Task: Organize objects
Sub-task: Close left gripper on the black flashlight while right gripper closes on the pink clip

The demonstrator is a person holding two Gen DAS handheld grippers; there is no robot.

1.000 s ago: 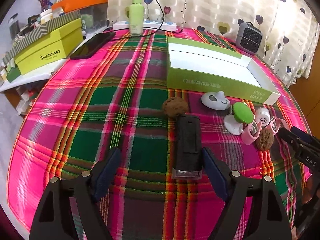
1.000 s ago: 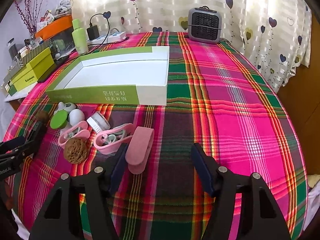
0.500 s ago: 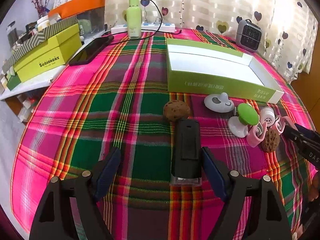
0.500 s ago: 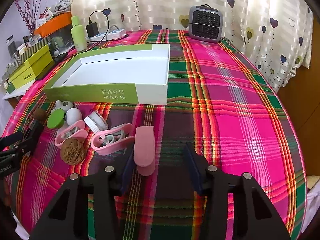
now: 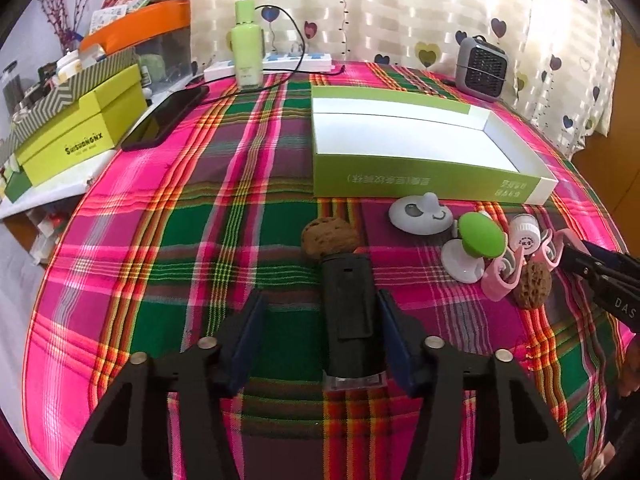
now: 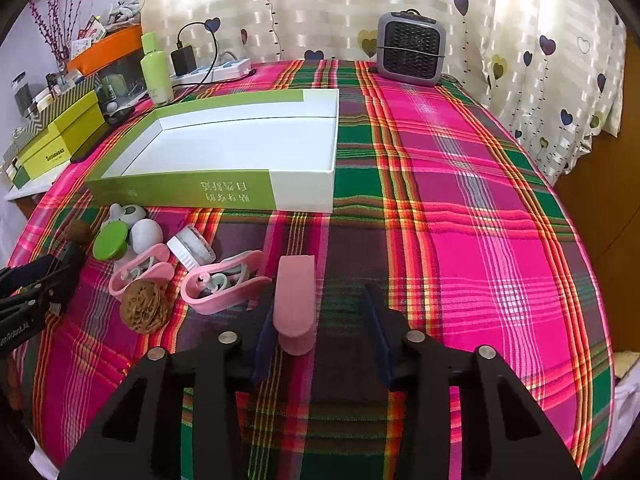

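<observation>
A black oblong device [image 5: 348, 304] lies on the plaid cloth between the jaws of my left gripper [image 5: 320, 294]. These jaws are closing: the right pad [image 5: 390, 332] touches the device and the left pad stands apart from it. A walnut [image 5: 330, 236] rests at the device's far end. My right gripper [image 6: 320, 292] is also closing, around a pink clip [image 6: 296, 300]. Its left pad [image 6: 266, 328] meets the clip and its right pad is well clear of it. An open green-and-white box [image 6: 240, 196] lies behind.
Between the two grippers sit a pink holder [image 6: 224, 284], a second walnut [image 6: 144, 308], a small white jar [image 6: 190, 246], a green-capped piece [image 6: 110, 240] and a white round piece [image 5: 420, 214]. A grey heater [image 6: 410, 50], a green bottle [image 5: 248, 48] and a phone [image 5: 164, 118] stand at the back.
Both grippers' jaws have narrowed a good deal. The left pair came in around the black device. The pink clip has turned from tilted to straight between the right jaws.
</observation>
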